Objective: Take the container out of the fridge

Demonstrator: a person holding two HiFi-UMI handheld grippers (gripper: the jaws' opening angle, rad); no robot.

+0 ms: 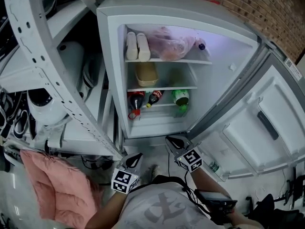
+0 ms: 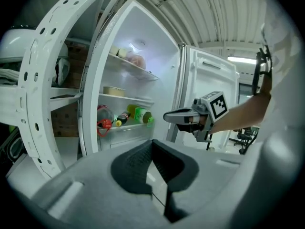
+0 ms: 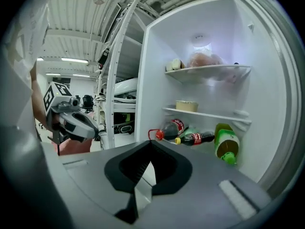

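Note:
The fridge (image 1: pixel 114 70) stands open. A tan lidded container (image 1: pixel 146 74) sits alone on its middle shelf, also seen in the left gripper view (image 2: pixel 113 90) and the right gripper view (image 3: pixel 187 106). My left gripper (image 1: pixel 135 160) is shut and empty, low in front of the fridge, its jaws (image 2: pixel 152 142) aimed toward the lower shelves. My right gripper (image 1: pixel 175 142) is also shut and empty, a little nearer the fridge opening, its jaws (image 3: pixel 151 145) pointing at the bottles. Each gripper shows in the other's view: the right gripper (image 2: pixel 172 117), the left gripper (image 3: pixel 90 131). Neither touches the container.
The top shelf holds a pink bag (image 1: pixel 169 43) and two white packs (image 1: pixel 137 46). Cola bottles (image 1: pixel 136 100) and a green bottle (image 1: pixel 181 98) lie on the lower shelf. A white perforated rack (image 1: pixel 57 75) stands close on the left; the fridge door (image 1: pixel 267 123) swings open to the right. A pink cushion (image 1: pixel 59 187) lies lower left.

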